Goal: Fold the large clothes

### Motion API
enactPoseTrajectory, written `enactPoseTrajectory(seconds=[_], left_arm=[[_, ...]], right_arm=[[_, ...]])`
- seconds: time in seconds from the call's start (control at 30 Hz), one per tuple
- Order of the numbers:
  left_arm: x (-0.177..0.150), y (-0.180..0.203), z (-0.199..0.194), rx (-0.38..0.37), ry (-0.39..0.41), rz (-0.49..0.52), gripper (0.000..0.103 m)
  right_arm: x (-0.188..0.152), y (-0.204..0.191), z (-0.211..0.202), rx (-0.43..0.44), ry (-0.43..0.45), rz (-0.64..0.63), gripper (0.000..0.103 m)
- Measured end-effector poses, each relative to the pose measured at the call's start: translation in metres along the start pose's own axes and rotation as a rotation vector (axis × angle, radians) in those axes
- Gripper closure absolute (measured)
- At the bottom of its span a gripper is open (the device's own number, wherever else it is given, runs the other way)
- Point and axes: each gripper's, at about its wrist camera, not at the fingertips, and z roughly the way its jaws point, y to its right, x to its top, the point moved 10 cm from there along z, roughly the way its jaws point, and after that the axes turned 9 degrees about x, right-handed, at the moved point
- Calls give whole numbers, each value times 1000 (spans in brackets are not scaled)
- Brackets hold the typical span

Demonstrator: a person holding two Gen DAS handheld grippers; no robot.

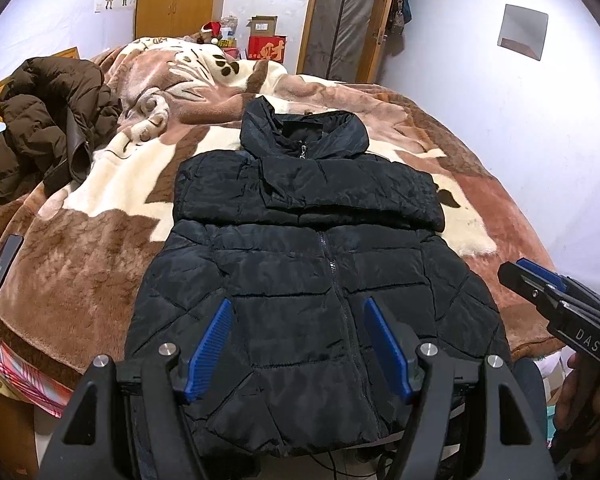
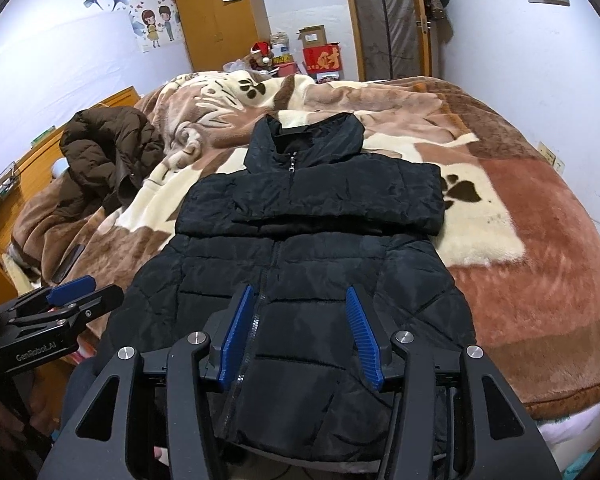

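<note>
Left wrist view: a black puffer jacket (image 1: 300,280) is seen laid flat on a brown patterned blanket (image 1: 100,264), sleeves folded across the chest. The left gripper (image 1: 298,308) is held wide open above the near hem, nothing gripped. The right gripper (image 2: 300,296) is likewise spread, empty. A brown coat (image 1: 48,120) is heaped far left.

The jacket's (image 1: 300,280) hem drops behind the left tool (image 1: 296,344) in the left view, and in the right view the right tool (image 2: 300,332) covers its lower edge. Its sleeves lie folded across the chest, cuffs out of sight. The brown coat (image 1: 48,120) is a heap, shape unclear, and the red box's (image 2: 324,60) print is too small to read.
</note>
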Motion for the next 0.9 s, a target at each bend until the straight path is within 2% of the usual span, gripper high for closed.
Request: enactPoseTrajectory(seconds=[0.27, 0.43, 0.6, 0.77, 0.9], left_arm=[[14, -9, 20, 10, -20, -23, 32], [38, -12, 41, 7, -21, -21, 32], [77, -9, 74, -1, -19, 2, 32], [125, -7, 119, 3, -9, 20, 31], [164, -11, 167, -12, -24, 9, 29]], right_arm=[[6, 11, 17, 12, -35, 16, 52], [26, 24, 38, 16, -50, 25, 52], [58, 42, 71, 15, -72, 38, 52], [98, 61, 115, -2, -96, -3, 52], [135, 80, 156, -11, -105, -23, 43]])
